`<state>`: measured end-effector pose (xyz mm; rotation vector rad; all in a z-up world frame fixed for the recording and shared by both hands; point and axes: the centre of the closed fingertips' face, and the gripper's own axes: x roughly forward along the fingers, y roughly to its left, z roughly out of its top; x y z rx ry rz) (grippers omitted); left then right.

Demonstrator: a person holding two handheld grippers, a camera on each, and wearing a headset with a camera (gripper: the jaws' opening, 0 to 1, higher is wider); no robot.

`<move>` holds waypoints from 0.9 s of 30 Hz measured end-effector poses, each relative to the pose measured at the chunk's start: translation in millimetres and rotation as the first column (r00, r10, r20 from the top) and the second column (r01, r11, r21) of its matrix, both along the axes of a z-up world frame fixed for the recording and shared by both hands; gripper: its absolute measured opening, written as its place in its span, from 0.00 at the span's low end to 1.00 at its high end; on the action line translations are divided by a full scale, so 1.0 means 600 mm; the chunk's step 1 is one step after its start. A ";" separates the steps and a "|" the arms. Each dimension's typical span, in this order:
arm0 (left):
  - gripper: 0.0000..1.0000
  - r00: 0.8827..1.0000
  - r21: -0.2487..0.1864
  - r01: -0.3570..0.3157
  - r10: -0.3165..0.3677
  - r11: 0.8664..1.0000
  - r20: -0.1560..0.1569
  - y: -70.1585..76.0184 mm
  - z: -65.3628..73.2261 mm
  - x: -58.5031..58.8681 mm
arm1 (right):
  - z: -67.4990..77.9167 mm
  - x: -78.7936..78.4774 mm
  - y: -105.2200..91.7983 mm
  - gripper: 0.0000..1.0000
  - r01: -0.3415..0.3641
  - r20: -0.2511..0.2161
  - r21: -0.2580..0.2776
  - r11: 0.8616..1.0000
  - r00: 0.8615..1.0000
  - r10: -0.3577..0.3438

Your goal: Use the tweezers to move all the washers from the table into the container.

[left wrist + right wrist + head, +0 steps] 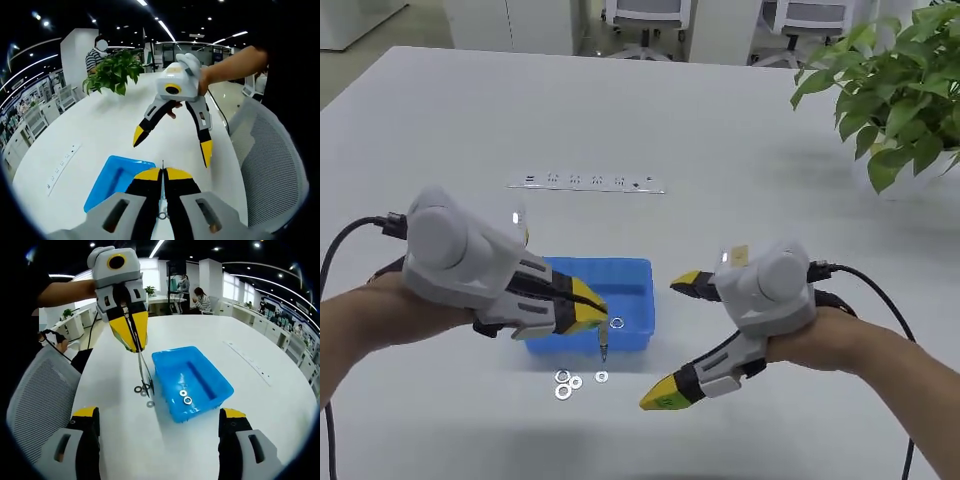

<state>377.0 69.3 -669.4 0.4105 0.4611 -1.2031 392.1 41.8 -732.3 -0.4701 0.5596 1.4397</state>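
The left gripper [590, 305] has its jaws pressed together on the tweezers [603, 340]; the tweezer tips reach down past the jaws, close to the washers [570, 382] on the table [720, 150], just beside the blue container [638, 275]; two more lie inside it; the right gripper [668, 342] has its jaws spread wide.

No legible text, power strip [588, 183] markings — too small

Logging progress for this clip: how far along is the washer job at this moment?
Done: two washers lie in the blue container. In hand: the left gripper is shut on the tweezers, tips down beside the loose washers; the right gripper is open and empty. Left: at least three loose washers on the table beside the container.
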 end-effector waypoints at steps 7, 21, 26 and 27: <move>0.06 1.000 -0.004 -0.004 0.004 1.000 -0.016 0.000 -0.011 -0.004 | -0.005 -0.007 0.001 1.00 -0.010 -0.003 -0.003 1.000 1.000 0.010; 0.06 0.999 -0.001 0.002 -0.002 1.000 -0.039 -0.004 -0.033 -0.005 | -0.012 -0.024 0.005 0.92 -0.055 -0.006 -0.005 0.998 0.998 0.055; 0.06 0.999 0.000 0.003 -0.003 1.000 -0.044 -0.004 -0.039 -0.006 | -0.017 -0.031 0.007 0.88 -0.076 -0.001 -0.006 0.997 0.997 0.076; 0.06 0.999 0.001 0.003 -0.003 1.000 -0.045 -0.004 -0.040 -0.006 | -0.018 -0.032 0.007 0.87 -0.078 -0.002 -0.008 0.997 0.997 0.078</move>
